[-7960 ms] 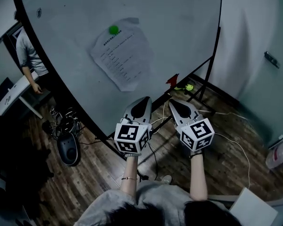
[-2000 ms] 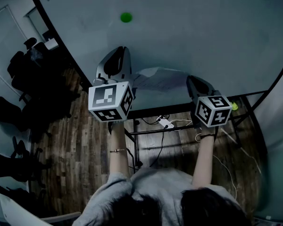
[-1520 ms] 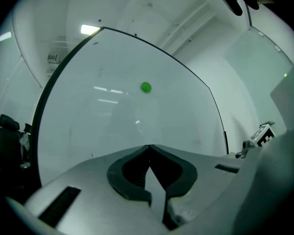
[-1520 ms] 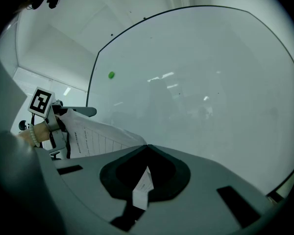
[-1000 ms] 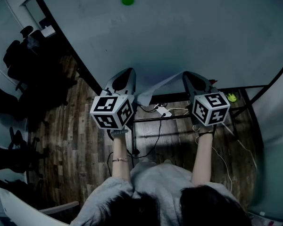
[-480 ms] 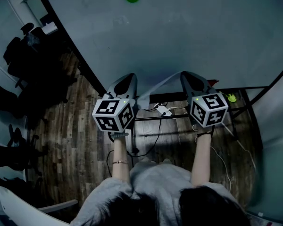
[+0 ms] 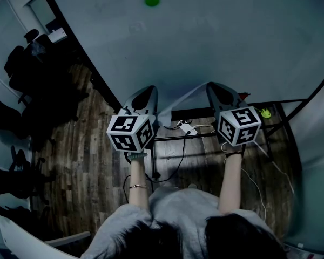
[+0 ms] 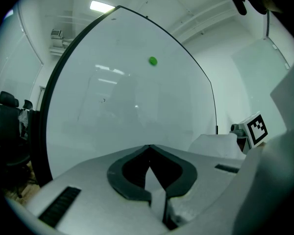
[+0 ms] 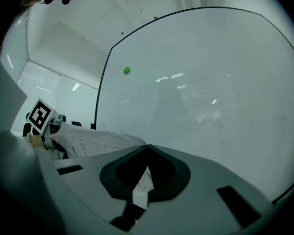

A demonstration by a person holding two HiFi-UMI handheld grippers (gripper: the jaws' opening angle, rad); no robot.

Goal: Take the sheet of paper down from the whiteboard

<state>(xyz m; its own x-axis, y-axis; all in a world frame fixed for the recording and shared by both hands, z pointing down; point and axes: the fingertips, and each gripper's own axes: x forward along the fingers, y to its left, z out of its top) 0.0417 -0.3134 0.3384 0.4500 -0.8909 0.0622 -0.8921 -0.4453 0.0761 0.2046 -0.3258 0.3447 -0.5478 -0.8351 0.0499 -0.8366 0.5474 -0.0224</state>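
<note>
The sheet of paper hangs off the whiteboard, stretched between my two grippers below the board's lower edge. My left gripper is shut on its left edge, and a strip of paper shows between the closed jaws. My right gripper is shut on the right edge, with a paper corner pinched in its jaws. From the right gripper view the printed sheet runs off leftward. The green magnet stays alone on the board, high above both grippers.
The whiteboard's black stand crosses the wood floor just under the grippers. A white power strip with cables lies there, and a small yellow-green object sits to the right. Dark office chairs stand at the left.
The paper, once pinned under the green magnet, is off the board and held by both grippers, which dropped below its edge. Over the last second nothing moved visibly.
</note>
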